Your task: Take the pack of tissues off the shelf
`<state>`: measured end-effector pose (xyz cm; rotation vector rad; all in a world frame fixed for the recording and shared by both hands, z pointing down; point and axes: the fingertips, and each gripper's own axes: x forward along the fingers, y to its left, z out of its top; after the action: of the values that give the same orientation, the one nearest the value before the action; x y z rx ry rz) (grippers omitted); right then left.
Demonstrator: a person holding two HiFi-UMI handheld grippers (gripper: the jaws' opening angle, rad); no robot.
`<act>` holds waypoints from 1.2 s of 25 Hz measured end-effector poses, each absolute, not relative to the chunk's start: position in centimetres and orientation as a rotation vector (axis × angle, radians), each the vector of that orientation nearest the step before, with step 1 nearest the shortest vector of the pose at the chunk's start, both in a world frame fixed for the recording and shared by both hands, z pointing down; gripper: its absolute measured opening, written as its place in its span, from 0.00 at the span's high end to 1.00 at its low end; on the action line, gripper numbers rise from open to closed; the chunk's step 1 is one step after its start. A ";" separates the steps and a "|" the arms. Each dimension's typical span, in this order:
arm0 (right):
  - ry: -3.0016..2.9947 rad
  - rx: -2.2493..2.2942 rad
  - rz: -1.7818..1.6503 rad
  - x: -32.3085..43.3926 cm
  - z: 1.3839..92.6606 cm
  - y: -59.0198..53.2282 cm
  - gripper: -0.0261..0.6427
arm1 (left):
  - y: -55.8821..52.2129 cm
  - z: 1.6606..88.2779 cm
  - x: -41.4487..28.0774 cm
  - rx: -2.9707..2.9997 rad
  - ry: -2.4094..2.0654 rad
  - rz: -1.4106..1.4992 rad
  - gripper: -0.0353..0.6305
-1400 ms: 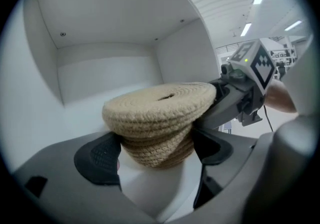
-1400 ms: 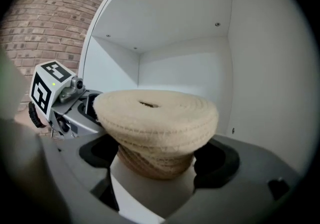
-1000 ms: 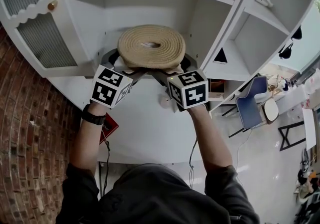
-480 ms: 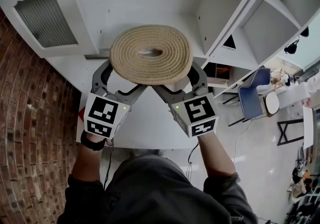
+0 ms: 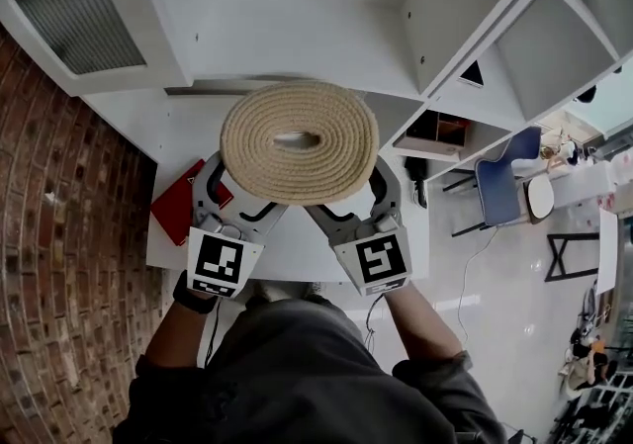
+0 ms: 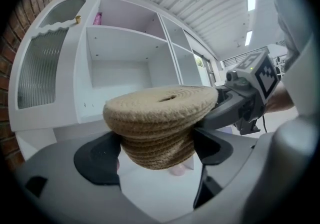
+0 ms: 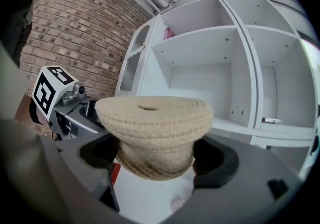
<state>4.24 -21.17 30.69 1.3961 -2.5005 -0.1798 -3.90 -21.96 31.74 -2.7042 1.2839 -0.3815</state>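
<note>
Between two hand-held grippers (left point(image 5: 233, 197), right point(image 5: 360, 197)): one rope-coil tissue holder point(image 5: 297, 157)

Rough, matt woven-rope tissue holder point(image 5: 297, 167)

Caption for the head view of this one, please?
The left gripper and right gripper each clamp the woven-rope tissue holder above a white table, before white shelves.
</note>
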 end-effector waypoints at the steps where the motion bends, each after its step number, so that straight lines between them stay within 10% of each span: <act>1: -2.501 1.390 -0.171 4.2 31.8 -21.1 0.26 | -21.9 32.8 -3.9 -2.705 1.288 -0.389 0.28; 30: -2.448 1.211 0.280 2.0 63.0 -14.1 0.26 | -14.7 64.8 -6.7 -2.958 1.301 -0.849 0.28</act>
<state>1.96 -14.15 62.96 1.2112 -2.4481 0.2802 -6.65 -14.73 64.80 -2.9580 1.3010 -0.8494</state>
